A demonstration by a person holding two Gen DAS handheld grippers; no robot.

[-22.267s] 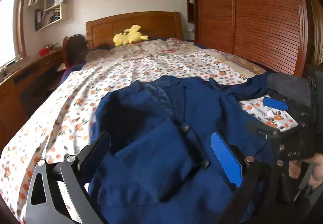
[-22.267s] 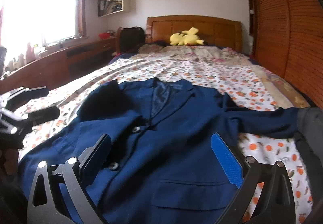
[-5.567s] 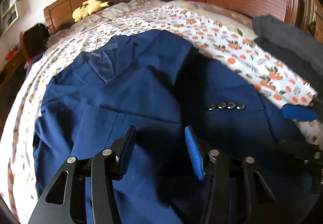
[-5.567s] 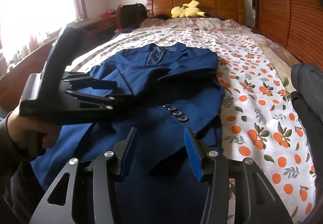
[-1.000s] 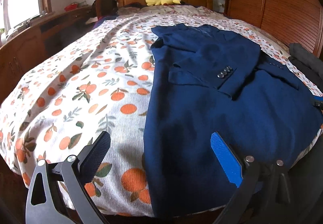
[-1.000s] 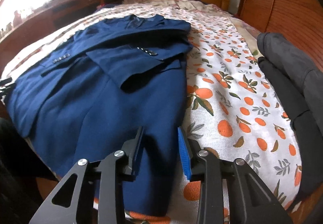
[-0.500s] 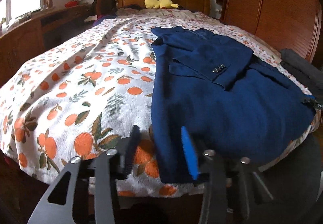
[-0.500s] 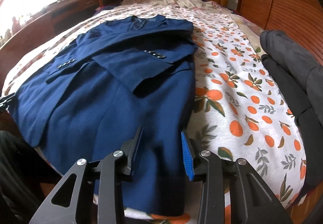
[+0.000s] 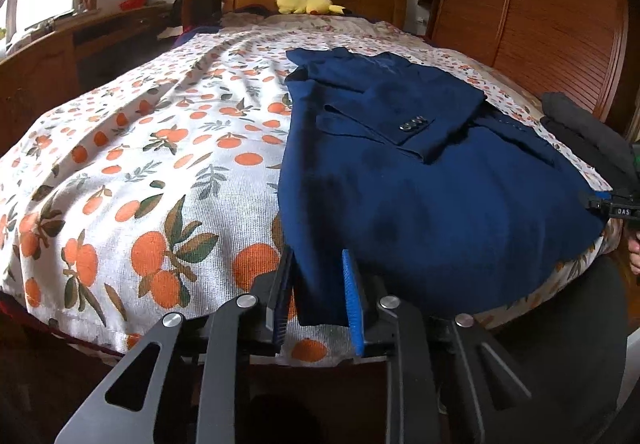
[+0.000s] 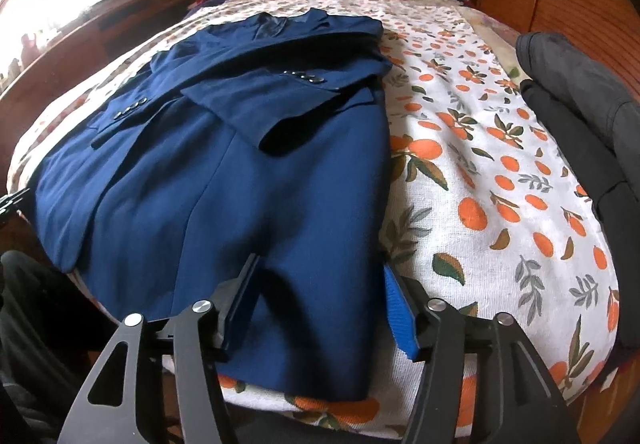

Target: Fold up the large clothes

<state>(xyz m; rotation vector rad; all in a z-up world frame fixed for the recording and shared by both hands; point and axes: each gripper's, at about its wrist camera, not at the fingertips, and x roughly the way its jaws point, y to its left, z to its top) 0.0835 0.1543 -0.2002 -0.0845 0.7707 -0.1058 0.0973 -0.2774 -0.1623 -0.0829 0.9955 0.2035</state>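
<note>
Lying lengthwise on the bed (image 9: 132, 148), the navy jacket (image 9: 420, 204) has both sleeves folded across its body, its hem hanging at the near edge of the orange-print sheet. Your left gripper (image 9: 318, 294) has just been narrowing its jaws around the hem's left corner; the cloth sits between them, but you cannot tell whether the pads press it. Your right gripper (image 10: 320, 304) has just been widening its jaws, which stand spread over the hem's right corner without pinching it. Dark folded clothes (image 10: 580, 96) lie at the bed's right edge.
</note>
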